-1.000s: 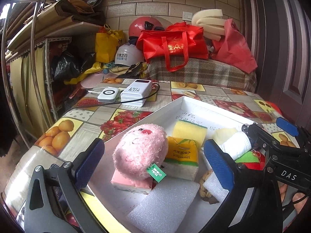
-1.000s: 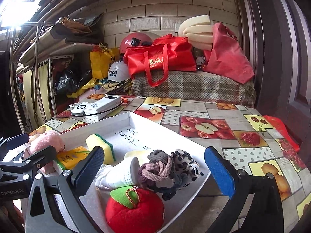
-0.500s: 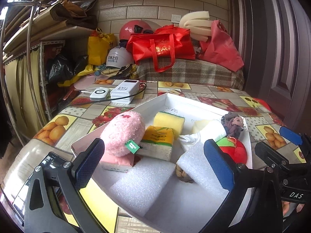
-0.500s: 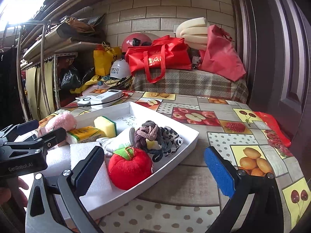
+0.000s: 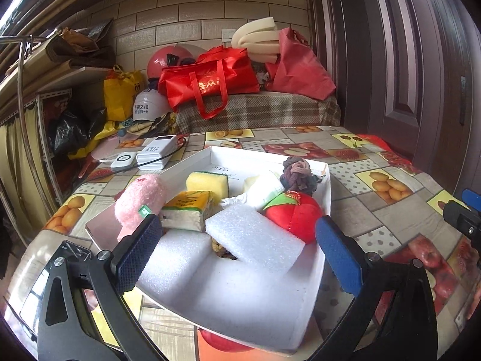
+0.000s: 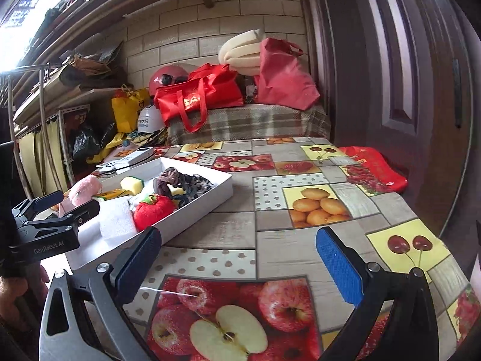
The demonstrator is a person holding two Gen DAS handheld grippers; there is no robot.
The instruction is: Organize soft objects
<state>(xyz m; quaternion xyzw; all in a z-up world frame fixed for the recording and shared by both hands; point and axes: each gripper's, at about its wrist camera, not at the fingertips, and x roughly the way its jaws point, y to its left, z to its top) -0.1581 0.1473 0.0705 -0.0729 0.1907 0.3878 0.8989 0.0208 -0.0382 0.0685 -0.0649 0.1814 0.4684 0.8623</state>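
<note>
A white tray (image 5: 326, 204) on the fruit-print table holds soft things: a pink plush (image 5: 139, 200), a yellow sponge (image 5: 207, 182), a tissue pack (image 5: 189, 207), white foam blocks (image 5: 255, 237), a red plush apple (image 5: 293, 213), a white sock (image 5: 263, 188) and hair ties (image 5: 296, 173). My left gripper (image 5: 237, 255) is open and empty, above the tray's near end. My right gripper (image 6: 237, 261) is open and empty over the bare table, right of the tray (image 6: 207, 204). The red apple (image 6: 153, 210) and pink plush (image 6: 85, 191) show in the right wrist view.
Two white power banks (image 5: 150, 153) with a cable lie on the table behind the tray. Red bags (image 5: 207, 81), helmets and foam rolls sit on a checked bench at the back. A shelf rack stands left. A red bag (image 6: 372, 168) lies at the table's right edge.
Both grippers have pulled back and up from the tray, both open and empty. The right gripper has moved right, off the tray and over bare table.
</note>
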